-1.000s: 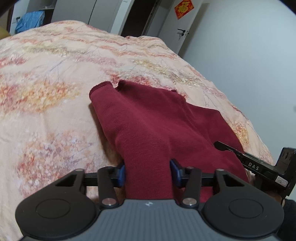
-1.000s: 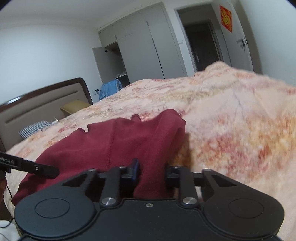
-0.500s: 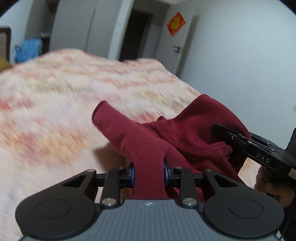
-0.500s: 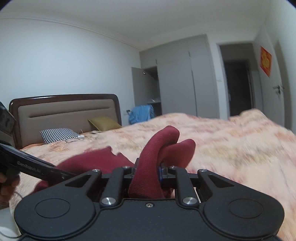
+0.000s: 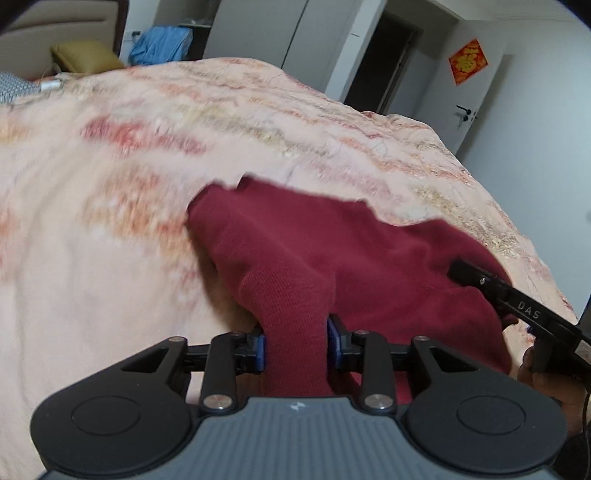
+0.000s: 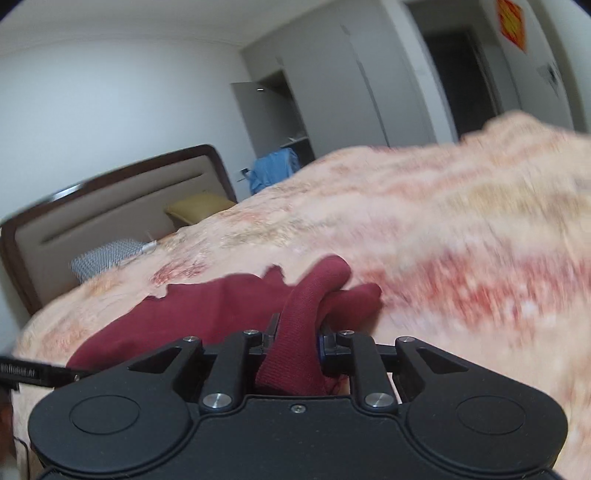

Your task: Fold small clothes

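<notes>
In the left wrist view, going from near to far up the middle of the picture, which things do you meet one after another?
left gripper, its jaws opening with cloth between them → dark red garment → floral bedspread → grey wardrobe doors.

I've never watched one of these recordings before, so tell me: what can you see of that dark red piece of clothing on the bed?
The dark red garment looks like a soft knit with a fine ribbed weave. Most of it lies rumpled on the peach floral bedspread, its far edge uneven. Two bunched-up parts are lifted: one sits between the blue pads of the left hand-held gripper, whose jaws are opening, the other is pinched in the right hand-held gripper, whose jaws are also opening. Its full shape is hidden.
</notes>
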The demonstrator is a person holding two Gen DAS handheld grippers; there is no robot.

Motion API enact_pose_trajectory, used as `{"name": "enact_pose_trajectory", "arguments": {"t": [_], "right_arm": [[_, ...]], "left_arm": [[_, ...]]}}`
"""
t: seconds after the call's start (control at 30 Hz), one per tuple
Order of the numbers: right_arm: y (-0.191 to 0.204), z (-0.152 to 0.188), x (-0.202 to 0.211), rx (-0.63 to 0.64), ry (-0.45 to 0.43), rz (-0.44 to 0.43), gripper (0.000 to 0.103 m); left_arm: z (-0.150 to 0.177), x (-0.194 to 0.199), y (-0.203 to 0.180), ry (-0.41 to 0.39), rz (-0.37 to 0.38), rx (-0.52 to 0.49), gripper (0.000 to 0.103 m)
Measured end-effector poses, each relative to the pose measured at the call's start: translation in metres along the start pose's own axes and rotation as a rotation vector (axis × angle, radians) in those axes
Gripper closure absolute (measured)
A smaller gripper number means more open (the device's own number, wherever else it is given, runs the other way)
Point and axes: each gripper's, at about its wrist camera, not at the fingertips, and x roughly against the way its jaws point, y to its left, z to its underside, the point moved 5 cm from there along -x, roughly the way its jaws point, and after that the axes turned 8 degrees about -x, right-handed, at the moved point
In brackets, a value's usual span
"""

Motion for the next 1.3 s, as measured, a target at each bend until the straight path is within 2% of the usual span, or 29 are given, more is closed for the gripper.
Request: {"name": "enact_pose_trajectory", "arguments": {"t": [0.3,0.53,0.73,0.8,1.07,1.17,1.3], "right_arm": [[-0.011,0.007,-0.003,-0.055,-0.011,0.001,0.067],[-0.012,0.007,0.001,-0.062,-0.028,0.007,0.066],[-0.012,0.002,0.012,-0.067,-0.036,0.055,0.054],[-0.007,-0.001,0.021,-0.043,-0.047,0.077,0.047],[0.028,-0.02,0.077,0.076,-0.125,0.065,0.028],[0.041,-0.027,0.101,0.089,-0.146,0.051,0.022],[0.062,-0.03,0.135,0.117,-0.169,0.039,0.01]], "left_arm": [[0.003,-0.005,0.007,-0.013,-0.01,-0.003,0.056],[0.001,-0.005,0.011,0.004,0.018,0.051,0.055],[0.0,0.003,0.006,0.008,-0.008,0.042,0.032],[-0.001,0.01,0.005,-0.002,-0.013,0.052,0.02],[-0.008,0.054,-0.01,-0.071,-0.069,0.03,0.003],[-0.01,0.075,-0.017,-0.105,-0.082,0.017,0.0],[-0.007,0.106,-0.032,-0.146,-0.105,-0.006,0.0]]}}
